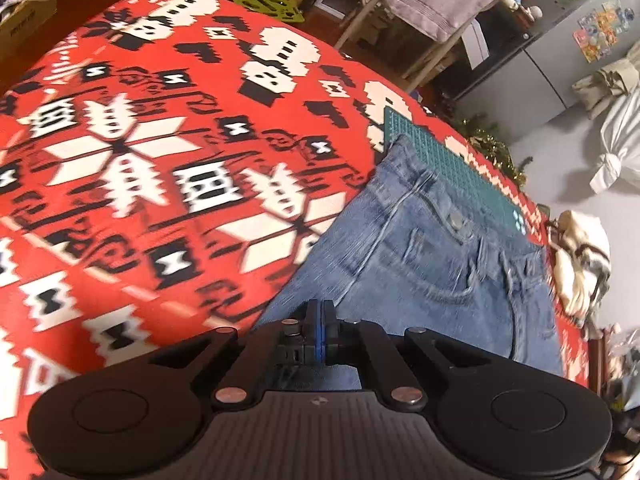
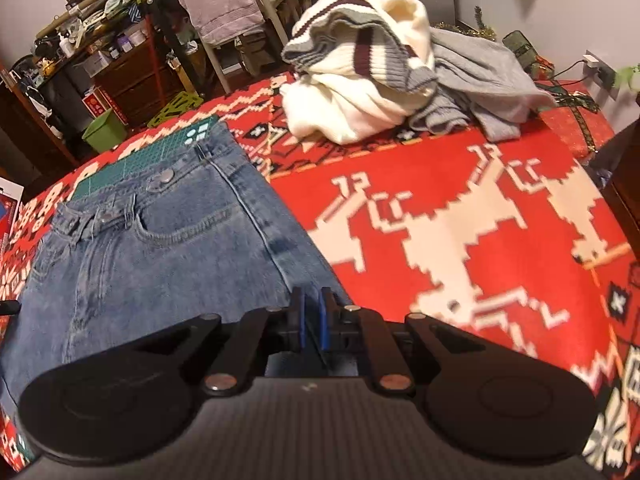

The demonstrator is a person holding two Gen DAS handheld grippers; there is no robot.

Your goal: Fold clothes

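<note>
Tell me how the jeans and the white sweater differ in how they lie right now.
The jeans lie spread flat, waistband away from the cameras; the white sweater sits bunched in a heap. The jeans are plain blue denim; the sweater is cream knit with dark red and grey stripes. The jeans lie partly over a green mat; the sweater rests against a grey garment. Both lie on the red patterned cloth, and neither is folded yet.

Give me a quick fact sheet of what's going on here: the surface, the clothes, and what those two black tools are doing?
Surface: red patterned blanket
Being folded: blue jeans, lying flat, waistband on a green mat
Waiting: pile of sweaters, cream and grey
Left gripper: jaws closed, at the jeans' edge; grip unclear
Right gripper: narrow gap between jaws, at the opposite edge
</note>
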